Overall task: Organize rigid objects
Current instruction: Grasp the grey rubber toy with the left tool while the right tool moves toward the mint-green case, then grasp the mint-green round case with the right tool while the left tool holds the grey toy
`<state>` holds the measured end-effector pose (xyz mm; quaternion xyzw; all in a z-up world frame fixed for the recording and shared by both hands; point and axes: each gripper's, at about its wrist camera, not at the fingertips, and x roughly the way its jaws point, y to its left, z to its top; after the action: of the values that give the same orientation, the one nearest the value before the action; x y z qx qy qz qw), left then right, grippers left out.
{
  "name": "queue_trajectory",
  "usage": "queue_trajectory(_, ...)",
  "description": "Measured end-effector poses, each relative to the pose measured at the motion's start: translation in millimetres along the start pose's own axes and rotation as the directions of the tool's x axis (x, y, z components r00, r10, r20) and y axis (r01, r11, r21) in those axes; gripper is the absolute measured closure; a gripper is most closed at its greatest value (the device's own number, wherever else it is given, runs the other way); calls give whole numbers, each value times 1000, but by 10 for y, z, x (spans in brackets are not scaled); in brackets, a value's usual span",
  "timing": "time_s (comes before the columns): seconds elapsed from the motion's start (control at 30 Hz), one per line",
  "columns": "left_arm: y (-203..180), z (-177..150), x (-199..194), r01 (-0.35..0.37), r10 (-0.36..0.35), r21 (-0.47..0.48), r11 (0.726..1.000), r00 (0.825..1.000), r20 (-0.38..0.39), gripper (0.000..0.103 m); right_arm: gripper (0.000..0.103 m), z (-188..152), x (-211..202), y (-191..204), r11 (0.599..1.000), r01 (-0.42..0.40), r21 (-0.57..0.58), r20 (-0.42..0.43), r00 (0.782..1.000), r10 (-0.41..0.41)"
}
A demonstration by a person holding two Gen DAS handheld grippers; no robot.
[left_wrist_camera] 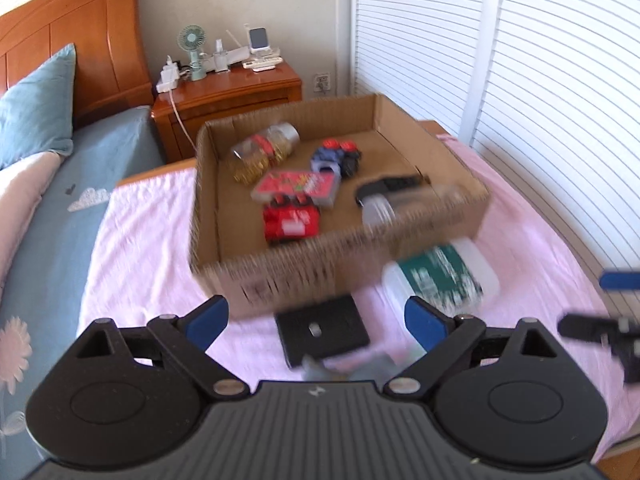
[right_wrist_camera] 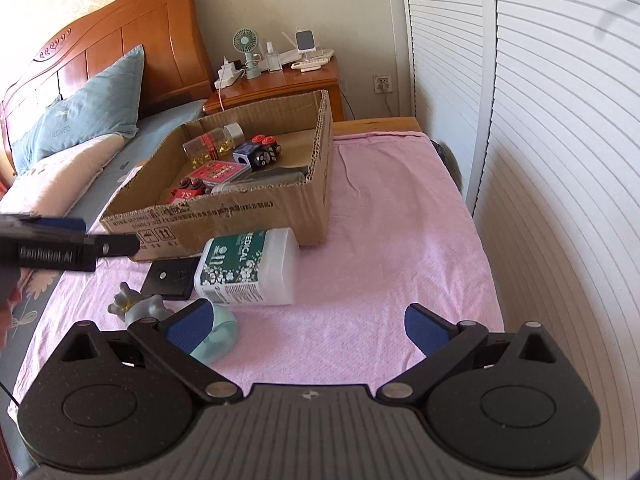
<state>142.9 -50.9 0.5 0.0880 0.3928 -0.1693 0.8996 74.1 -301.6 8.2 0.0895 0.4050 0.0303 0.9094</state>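
Observation:
A cardboard box (left_wrist_camera: 340, 264) (right_wrist_camera: 224, 220) stands on a pink cloth and holds a jar (left_wrist_camera: 266, 148), toy cars (left_wrist_camera: 292, 220), a red card pack (left_wrist_camera: 298, 186) and other small items. In front of it lie a white tub with a green label (right_wrist_camera: 248, 266) (left_wrist_camera: 440, 276), a black square plate (left_wrist_camera: 326, 330) (right_wrist_camera: 172, 278), a grey figurine (right_wrist_camera: 140, 306) and a teal item (right_wrist_camera: 218, 338). My left gripper (left_wrist_camera: 316, 320) is open and empty above the black plate. My right gripper (right_wrist_camera: 308, 324) is open and empty, just right of the teal item.
The pink cloth (right_wrist_camera: 400, 240) covers a table beside a bed with blue pillow (right_wrist_camera: 88, 100). A wooden nightstand (right_wrist_camera: 280, 84) with a fan and chargers stands behind. White slatted doors (right_wrist_camera: 540, 120) run along the right.

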Motion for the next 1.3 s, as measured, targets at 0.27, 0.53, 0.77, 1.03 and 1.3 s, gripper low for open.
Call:
queue_trajectory(0.27, -200, -477, 49, 19, -21, 62, 998, 1000, 18, 8, 0, -3, 55, -60, 1000, 8, 20, -15, 1000, -8)
queue_trajectory(0.53, -159, -596, 156, 24, -26, 58, 998, 999, 36, 9, 0, -39, 211, -21, 1000, 7, -17, -60, 998, -8)
queue_trajectory(0.77, -102, -608, 218, 80, -83, 58, 995, 996, 44, 25, 0, -145, 366, 51, 989, -68, -134, -95, 994, 55)
queue_trajectory(1.03, -68, -605, 201, 69, -69, 13, 998, 997, 35, 31, 0, -299, 517, 221, 958, -137, -252, -143, 984, 103)
queue_trajectory(1.3, 123, -691, 82, -36, 37, -27, 999, 999, 12, 31, 0, -402, 665, 501, 928, -113, -355, -140, 988, 67)
